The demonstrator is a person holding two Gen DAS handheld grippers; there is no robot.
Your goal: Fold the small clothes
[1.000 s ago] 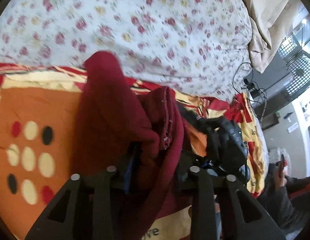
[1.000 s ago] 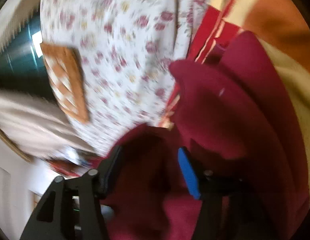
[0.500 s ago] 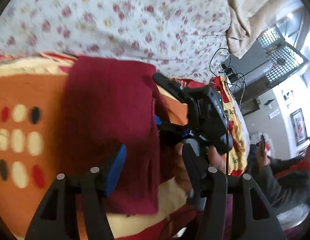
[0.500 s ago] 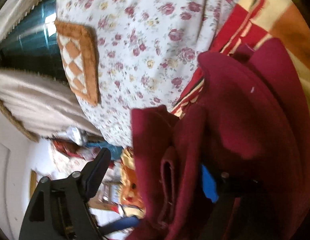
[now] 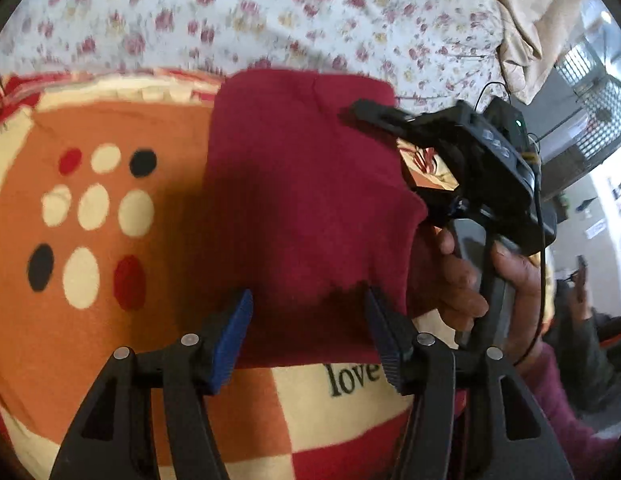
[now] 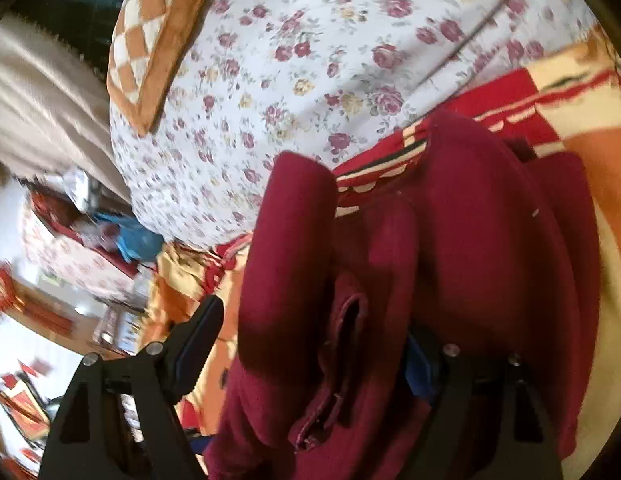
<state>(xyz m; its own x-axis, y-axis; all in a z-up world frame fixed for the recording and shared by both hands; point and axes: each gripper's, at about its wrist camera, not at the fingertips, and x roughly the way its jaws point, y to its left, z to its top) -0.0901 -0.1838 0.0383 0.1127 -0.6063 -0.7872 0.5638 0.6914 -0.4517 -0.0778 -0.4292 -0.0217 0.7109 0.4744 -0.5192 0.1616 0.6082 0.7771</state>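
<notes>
Dark red knit garment (image 6: 450, 260) is bunching over the right gripper (image 6: 310, 344), hiding its right finger; the grip is unclear. Left gripper (image 5: 308, 320) is hovering wide above it on the orange patterned blanket (image 5: 110, 320).

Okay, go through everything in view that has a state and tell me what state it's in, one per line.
Left gripper: open, holding nothing, poised over the cloth's near edge.
Right gripper: open, bunched cloth between its fingers.
Maroon cloth: folded and flat on the left, rumpled at the right gripper.
Patterned blanket: spread out under the cloth.
Checked cushion: lying on the floral sheet.
</notes>
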